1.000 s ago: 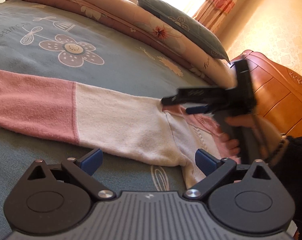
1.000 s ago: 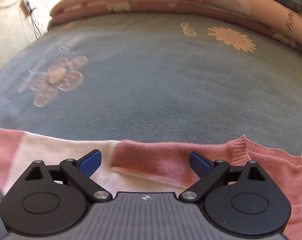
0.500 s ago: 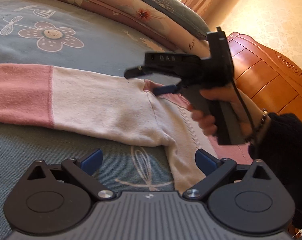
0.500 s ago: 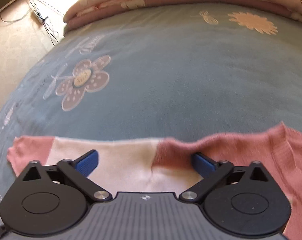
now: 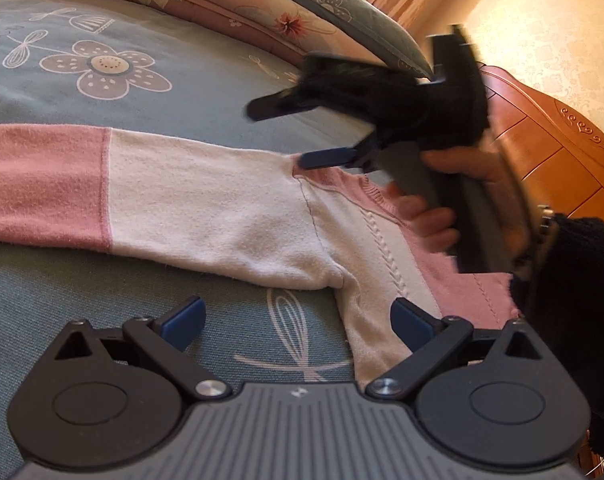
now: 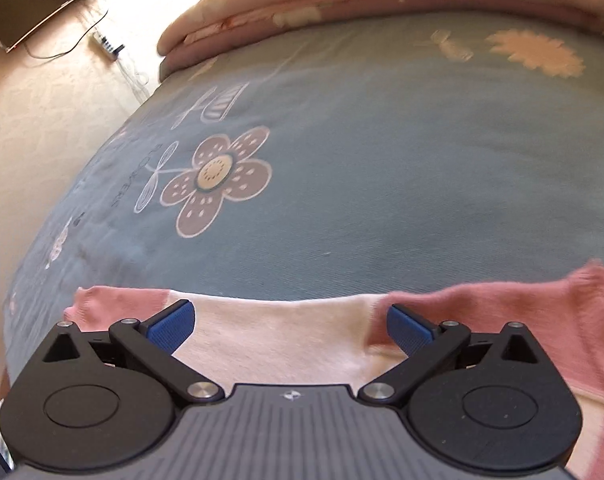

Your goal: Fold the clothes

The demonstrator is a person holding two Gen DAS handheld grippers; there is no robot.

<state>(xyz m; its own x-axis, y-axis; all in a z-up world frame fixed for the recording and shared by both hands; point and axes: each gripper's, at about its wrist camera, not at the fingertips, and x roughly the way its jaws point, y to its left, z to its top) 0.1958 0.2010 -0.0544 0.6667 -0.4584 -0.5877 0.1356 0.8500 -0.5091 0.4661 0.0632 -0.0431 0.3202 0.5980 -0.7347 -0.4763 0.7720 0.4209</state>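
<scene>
- Sweater point(image 5: 230, 204), pink and cream, lies spread flat on the bed point(image 5: 102, 20), one sleeve point(image 5: 62, 184) stretched straight out toward the bed's far side edge and its cuff short of that edge.
- Folding looks barely begun: the sleeve lies fully extended and no layer is seen turned over the body panel.
- Right gripper point(image 6: 288, 322) hovers above the shoulder seam with fingers spread wide; they have just been opening, and cloth lies below them, not pinched.
- Left gripper point(image 5: 298, 320) hangs over the underarm and side hem, fingers parted, holding nothing.
- Left to do, by my judgement: bring the sleeve across the body, do the same on the other side (out of view), then fold the body.
</scene>
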